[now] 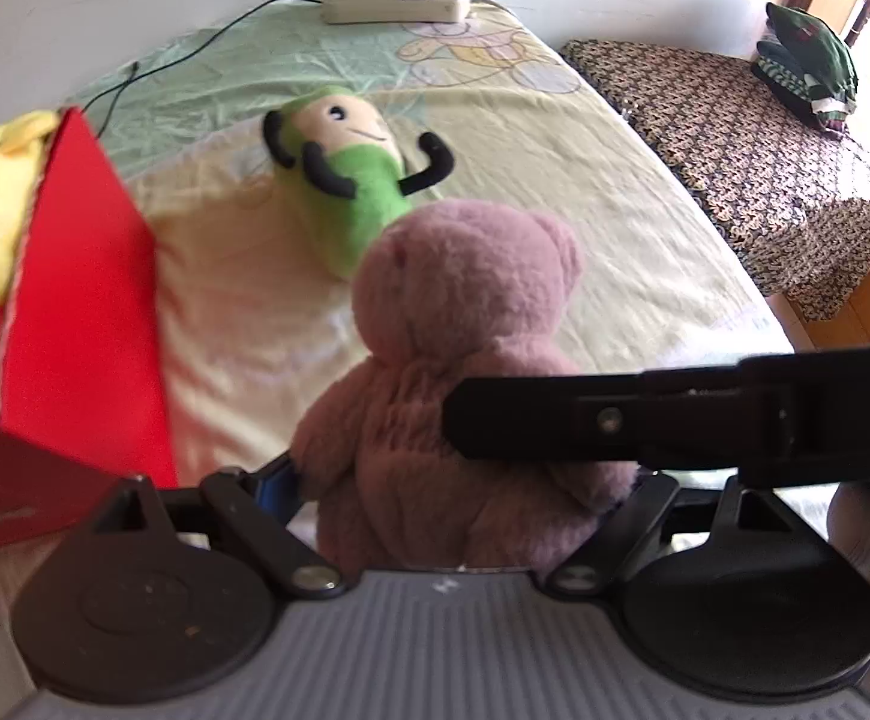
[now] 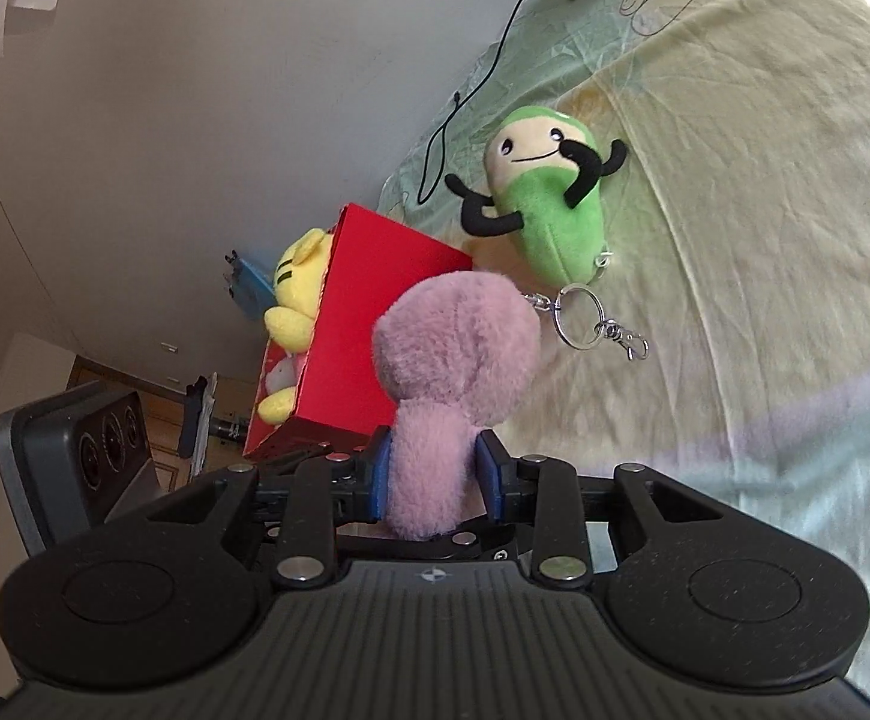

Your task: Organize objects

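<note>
A pink plush bear (image 1: 453, 324) is upright over the bed, just right of an open red box (image 1: 87, 312). My right gripper (image 2: 435, 480) is shut on the pink plush bear (image 2: 453, 354), both blue pads squeezing its lower body. It reaches in from the right as a black bar across the bear in the left wrist view. My left gripper (image 1: 459, 480) is open, its fingers spread wide on either side of the bear's lower body. A yellow plush (image 2: 300, 288) lies in the red box (image 2: 375, 312). A green plush (image 1: 363, 180) lies on the sheet beyond.
The green plush (image 2: 555, 204) carries a keyring (image 2: 579, 318). A power strip (image 1: 396, 0) and black cable (image 1: 195, 42) lie at the bed's far end by the wall. Right of the bed stands a patterned bench (image 1: 735, 150) with folded clothes (image 1: 807, 66).
</note>
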The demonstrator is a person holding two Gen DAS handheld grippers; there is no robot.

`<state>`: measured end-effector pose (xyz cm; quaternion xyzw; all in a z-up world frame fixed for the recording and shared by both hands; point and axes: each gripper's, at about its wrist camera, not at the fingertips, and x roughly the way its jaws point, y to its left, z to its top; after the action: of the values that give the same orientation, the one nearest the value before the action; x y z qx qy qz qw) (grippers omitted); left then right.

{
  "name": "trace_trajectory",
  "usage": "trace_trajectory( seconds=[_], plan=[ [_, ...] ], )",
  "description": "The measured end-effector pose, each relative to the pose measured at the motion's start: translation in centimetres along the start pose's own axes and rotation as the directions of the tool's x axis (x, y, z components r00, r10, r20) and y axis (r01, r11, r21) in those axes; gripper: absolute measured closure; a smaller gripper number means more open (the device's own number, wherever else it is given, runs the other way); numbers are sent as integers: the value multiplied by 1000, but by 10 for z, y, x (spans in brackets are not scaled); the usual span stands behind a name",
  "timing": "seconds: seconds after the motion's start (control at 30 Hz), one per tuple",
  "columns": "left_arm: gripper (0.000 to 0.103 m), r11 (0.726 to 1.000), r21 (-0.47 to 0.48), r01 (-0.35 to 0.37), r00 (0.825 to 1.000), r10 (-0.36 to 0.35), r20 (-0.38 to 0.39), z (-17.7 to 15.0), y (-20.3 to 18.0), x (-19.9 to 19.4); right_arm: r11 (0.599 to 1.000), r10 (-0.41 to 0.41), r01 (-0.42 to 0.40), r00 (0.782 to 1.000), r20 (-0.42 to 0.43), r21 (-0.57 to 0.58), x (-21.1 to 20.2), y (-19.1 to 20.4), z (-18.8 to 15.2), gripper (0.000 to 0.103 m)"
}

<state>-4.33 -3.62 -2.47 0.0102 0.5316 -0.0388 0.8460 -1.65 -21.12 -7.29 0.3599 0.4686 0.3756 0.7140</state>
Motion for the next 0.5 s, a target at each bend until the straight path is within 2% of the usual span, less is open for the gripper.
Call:
trace_trajectory(
  seconds=[0.3,0.5],
  plan=[
    [18,998,-60,-25,1000,25,6,-27,36,-21,999,13,-15,998,-64,-44,29,30,-20,71],
    [18,997,-69,-19,1000,20,12,-49,68,-36,998,1,-5,998,-70,-56,56,54,-40,71]
  ],
)
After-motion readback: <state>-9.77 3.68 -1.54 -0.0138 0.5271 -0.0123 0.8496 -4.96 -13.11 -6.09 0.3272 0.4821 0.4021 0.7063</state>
